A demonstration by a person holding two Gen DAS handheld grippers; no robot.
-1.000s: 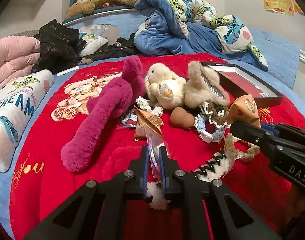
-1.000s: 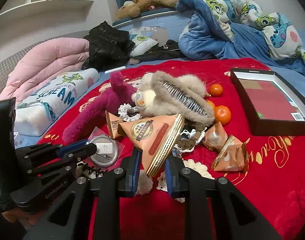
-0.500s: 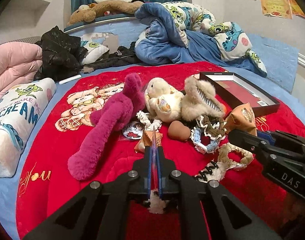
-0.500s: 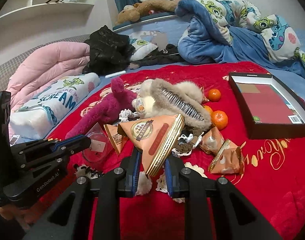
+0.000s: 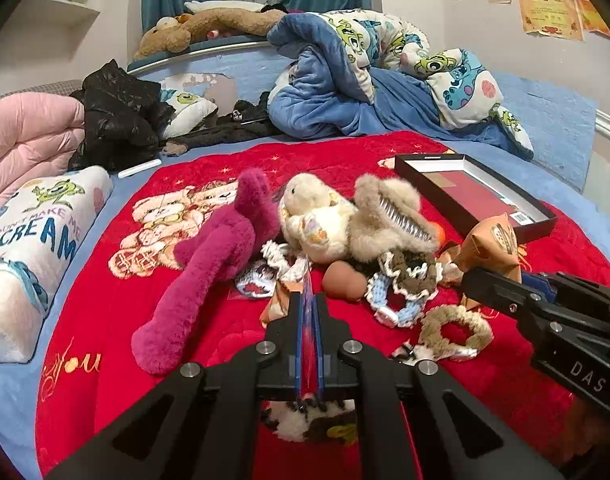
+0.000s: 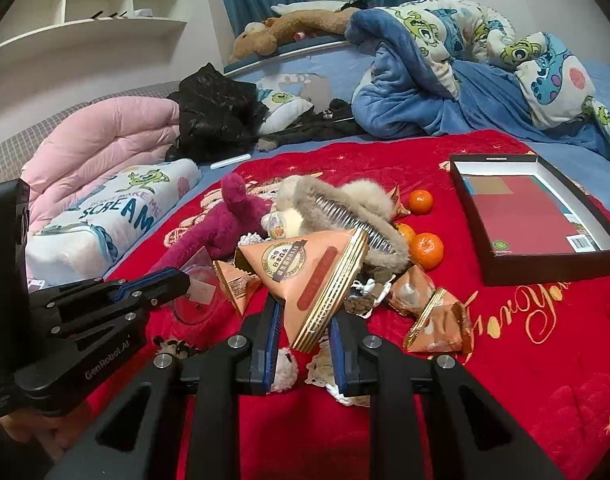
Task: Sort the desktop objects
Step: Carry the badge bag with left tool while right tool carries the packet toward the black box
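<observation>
My left gripper (image 5: 309,304) is shut on a thin clear plastic packet (image 6: 199,290), seen edge-on between the pads and held above the red blanket. My right gripper (image 6: 305,320) is shut on an orange triangular snack bag (image 6: 309,276) and holds it up; the bag also shows in the left wrist view (image 5: 495,244). A pile lies ahead: a magenta plush (image 5: 209,268), a cream plush (image 5: 317,216), a furry hair claw (image 5: 389,212), crochet pieces (image 5: 405,288), several small snack bags (image 6: 437,322) and oranges (image 6: 425,250).
An open black box (image 6: 545,268) with a red bottom sits on the right of the red blanket (image 6: 525,360). A Monsters pillow (image 5: 29,248), pink quilt (image 5: 21,148), black jacket (image 5: 117,120) and blue duvet (image 5: 345,96) ring the far side.
My left gripper closed on the clear packet and lifted it from the pile. The right gripper kept holding the snack bag, and both views drew back slightly.
</observation>
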